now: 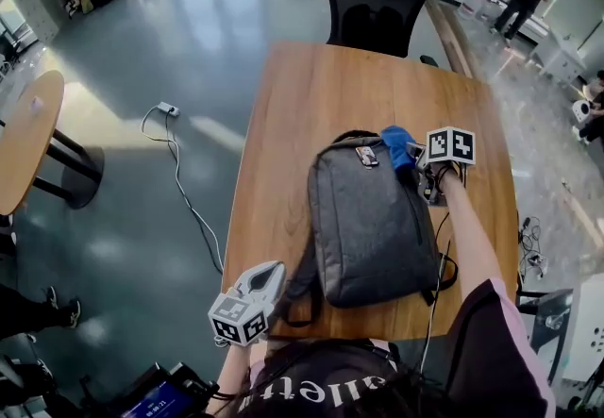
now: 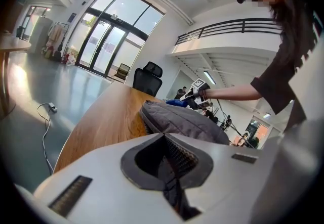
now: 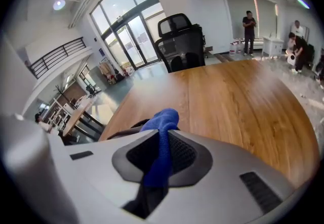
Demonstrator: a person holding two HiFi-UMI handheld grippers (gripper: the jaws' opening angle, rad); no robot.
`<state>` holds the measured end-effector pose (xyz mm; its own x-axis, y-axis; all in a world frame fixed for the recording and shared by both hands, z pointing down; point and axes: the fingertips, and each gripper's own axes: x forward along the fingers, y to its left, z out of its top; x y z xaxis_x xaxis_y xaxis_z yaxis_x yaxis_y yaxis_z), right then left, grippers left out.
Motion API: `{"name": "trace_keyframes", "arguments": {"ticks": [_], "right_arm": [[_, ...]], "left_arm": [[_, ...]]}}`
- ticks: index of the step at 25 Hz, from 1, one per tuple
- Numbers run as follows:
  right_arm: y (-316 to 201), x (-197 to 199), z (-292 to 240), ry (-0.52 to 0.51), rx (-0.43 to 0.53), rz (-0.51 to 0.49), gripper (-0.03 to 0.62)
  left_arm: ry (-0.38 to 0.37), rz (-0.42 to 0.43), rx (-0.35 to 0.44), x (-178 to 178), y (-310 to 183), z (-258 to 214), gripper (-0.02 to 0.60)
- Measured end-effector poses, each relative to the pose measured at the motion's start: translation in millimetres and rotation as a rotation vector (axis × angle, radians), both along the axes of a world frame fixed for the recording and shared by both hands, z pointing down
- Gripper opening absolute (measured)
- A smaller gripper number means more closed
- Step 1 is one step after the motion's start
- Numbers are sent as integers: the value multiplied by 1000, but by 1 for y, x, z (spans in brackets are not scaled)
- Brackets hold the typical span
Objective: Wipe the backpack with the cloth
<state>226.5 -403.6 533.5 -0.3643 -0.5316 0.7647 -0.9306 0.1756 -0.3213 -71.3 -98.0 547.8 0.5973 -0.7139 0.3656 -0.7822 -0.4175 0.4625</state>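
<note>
Wooden table point(image 1: 311, 124) fills the middle, long and rounded at the corners, warm grain running lengthwise, with a black mesh-backed chair point(image 1: 377, 1) at its far end. Flat on the near half lies the backpack point(image 1: 368, 227), grey heathered fabric, softly rectangular with a domed top that points toward the chair; it has a black carry loop at the top and a small patch just below it, and black straps trail off its near-left corner toward the table edge. Over to the left gripper point(image 1: 272, 270), pale grey plastic with its marker cube, hovering just off the table's near edge beside those straps; its jaws are pressed together with nothing between them. The right gripper point(image 1: 415, 159) is out at the backpack's top right corner, jaws clamped on the cloth point(image 1: 396, 144). That cloth is bright blue, soft and bunched into a rumpled wad, resting against the bag's top edge.
</note>
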Motion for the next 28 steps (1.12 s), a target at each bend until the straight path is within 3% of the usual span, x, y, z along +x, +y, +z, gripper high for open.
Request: {"name": "trace_keyframes", "arguments": {"ticks": [7,13,21,28], "right_arm": [[23,70,16,1,-30,143,61],[47,93,20,-41,-22,201,61],[98,64,-42,-219,174,175,61],[204,-1,-123,-416,389,169,61]], "left_arm": [[-14,14,1,0,-2,-3,2],[-21,38,8,8,4,-8,2],[-30,75,50,13,6,-19,2],[-2,127,128,12,25,-55,2]]}}
